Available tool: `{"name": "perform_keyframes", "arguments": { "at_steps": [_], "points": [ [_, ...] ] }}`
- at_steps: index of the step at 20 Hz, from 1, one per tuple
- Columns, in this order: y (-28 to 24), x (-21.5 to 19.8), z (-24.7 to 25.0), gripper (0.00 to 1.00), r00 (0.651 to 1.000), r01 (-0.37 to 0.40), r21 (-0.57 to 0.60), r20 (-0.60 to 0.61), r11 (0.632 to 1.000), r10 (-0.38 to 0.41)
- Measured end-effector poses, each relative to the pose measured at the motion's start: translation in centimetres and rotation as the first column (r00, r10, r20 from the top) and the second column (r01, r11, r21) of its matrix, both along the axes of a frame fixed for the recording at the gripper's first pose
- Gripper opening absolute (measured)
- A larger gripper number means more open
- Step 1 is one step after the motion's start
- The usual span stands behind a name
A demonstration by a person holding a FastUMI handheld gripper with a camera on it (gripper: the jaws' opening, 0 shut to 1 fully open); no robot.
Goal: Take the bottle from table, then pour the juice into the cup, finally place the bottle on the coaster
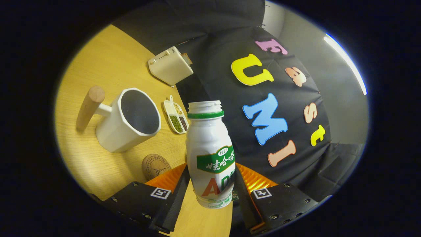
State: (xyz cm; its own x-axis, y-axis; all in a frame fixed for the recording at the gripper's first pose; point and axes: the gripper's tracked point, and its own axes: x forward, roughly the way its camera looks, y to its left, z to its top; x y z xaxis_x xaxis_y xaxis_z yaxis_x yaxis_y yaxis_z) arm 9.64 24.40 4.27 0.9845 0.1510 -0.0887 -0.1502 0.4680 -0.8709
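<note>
So the wooden table (pixel 108 56) takes up the near side, with its edge running right along the booth wall. That means open room is toward the mug side, not much behind the bottle. The white mug (pixel 126 120) with the wooden handle sits ahead and off to one side of the fingers, looks empty, mouth facing the camera. The toaster (pixel 171 65) is further back near the edge. The yogurt-drink bottle (pixel 210 154), cap off, is clamped between both fingers of the gripper (pixel 210 184) and looks lifted and tilted. I'd say we're between pickup and pour: next it needs swinging over the mug rim and tipping. The coaster (pixel 156 166) is just ahead of the fingers, and the small divided dish (pixel 176 118) beside the mug is the thing to dodge.
</note>
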Motion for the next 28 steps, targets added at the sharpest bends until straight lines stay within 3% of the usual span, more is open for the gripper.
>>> {"name": "perform_keyframes", "arguments": {
  "at_steps": [4, 8, 13, 17, 23, 28],
  "points": [
    [0.9, 0.3, -1.4, 0.75, 0.997, -0.015, 0.200, -0.067, 0.980, 0.029],
    [1.5, 0.8, -1.6, 0.76, 0.992, -0.017, 0.382, -0.110, 0.924, 0.064],
    [1.9, 0.7, -1.2, 0.76, 0.986, -0.021, 0.583, -0.122, 0.812, 0.113],
    [2.5, 1.9, -1.5, 0.76, 0.971, 0.010, 0.718, -0.173, 0.696, 0.165],
    [3.2, 3.5, -2.6, 0.76, 0.952, 0.070, 0.840, -0.218, 0.538, 0.216],
    [2.8, 3.6, -2.9, 0.75, 0.949, 0.085, 0.874, -0.217, 0.478, 0.229]
  ]
}}
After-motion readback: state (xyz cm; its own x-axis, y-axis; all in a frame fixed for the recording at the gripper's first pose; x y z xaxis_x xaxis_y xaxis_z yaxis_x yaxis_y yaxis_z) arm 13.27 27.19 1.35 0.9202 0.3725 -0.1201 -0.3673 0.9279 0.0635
